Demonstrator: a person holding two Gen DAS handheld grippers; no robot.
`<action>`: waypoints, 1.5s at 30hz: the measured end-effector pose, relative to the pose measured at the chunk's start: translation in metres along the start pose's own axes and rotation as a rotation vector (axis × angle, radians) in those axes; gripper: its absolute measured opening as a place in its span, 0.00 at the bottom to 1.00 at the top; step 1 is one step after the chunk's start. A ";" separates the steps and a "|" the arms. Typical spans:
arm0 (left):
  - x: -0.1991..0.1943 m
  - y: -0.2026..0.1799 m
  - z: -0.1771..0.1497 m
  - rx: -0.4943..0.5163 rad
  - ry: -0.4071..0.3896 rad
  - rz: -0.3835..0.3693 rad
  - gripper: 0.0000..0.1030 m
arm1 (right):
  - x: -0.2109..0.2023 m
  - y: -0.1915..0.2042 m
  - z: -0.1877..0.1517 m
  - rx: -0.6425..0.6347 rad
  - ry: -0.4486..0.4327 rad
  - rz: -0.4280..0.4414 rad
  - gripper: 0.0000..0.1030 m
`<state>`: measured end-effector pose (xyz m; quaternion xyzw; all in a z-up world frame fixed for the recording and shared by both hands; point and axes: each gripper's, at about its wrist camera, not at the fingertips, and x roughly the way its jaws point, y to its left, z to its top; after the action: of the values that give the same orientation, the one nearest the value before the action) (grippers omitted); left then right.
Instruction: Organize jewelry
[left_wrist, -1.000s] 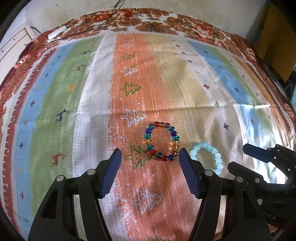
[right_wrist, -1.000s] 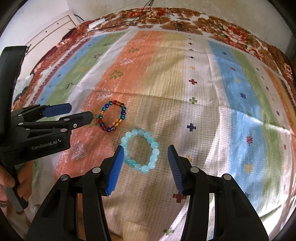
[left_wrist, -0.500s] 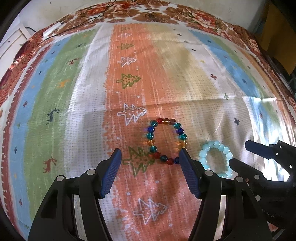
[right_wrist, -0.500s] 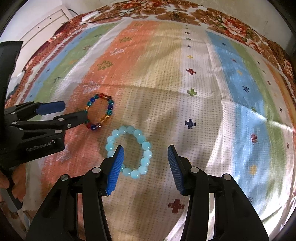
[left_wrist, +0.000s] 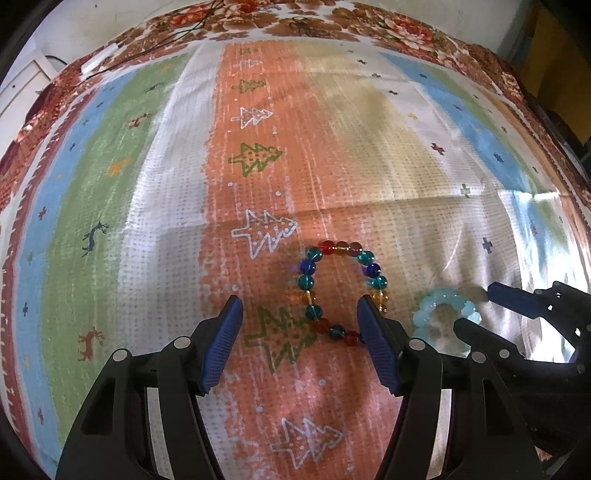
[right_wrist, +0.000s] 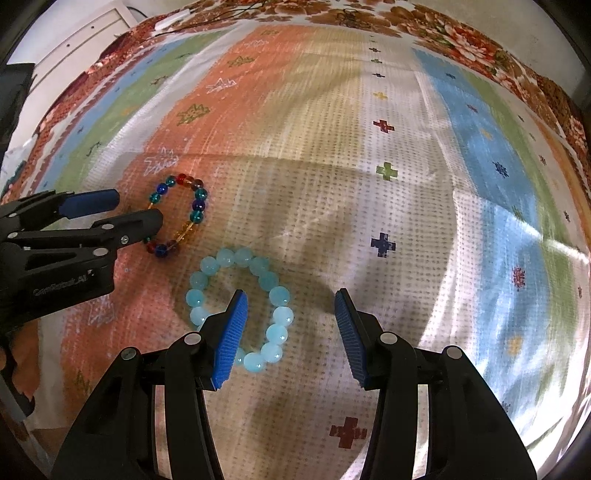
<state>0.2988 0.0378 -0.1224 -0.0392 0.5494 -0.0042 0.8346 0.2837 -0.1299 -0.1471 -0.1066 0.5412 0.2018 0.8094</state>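
A multicoloured bead bracelet lies flat on the striped cloth; it also shows in the right wrist view. My left gripper is open just above it, its right finger over the ring's right edge and its left finger outside the ring on the left. A pale blue bead bracelet lies just right of it, also seen in the left wrist view. My right gripper is open, its left finger over the middle of the pale ring and its right finger outside it on the right.
The striped cloth with tree and deer patterns covers the whole surface, with a floral border at the far edge. A white cabinet stands beyond the far left. A cable and a white plug lie at the far left.
Both grippers have moved forward and down over their bracelets. The pale blue bracelet now sits under my right gripper's left finger, and the multicoloured one reaches between my left gripper's fingers.
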 end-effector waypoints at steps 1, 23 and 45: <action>0.001 0.000 0.000 -0.001 0.002 0.006 0.62 | 0.000 0.000 0.000 0.001 -0.001 0.001 0.48; 0.006 0.025 0.004 -0.084 0.035 0.055 0.09 | 0.003 0.006 -0.004 -0.043 0.026 0.027 0.12; -0.045 0.017 -0.010 -0.075 -0.041 -0.031 0.09 | -0.032 0.021 -0.008 -0.052 -0.049 0.073 0.11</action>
<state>0.2707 0.0564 -0.0860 -0.0790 0.5313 0.0044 0.8435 0.2572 -0.1207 -0.1197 -0.1029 0.5192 0.2476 0.8115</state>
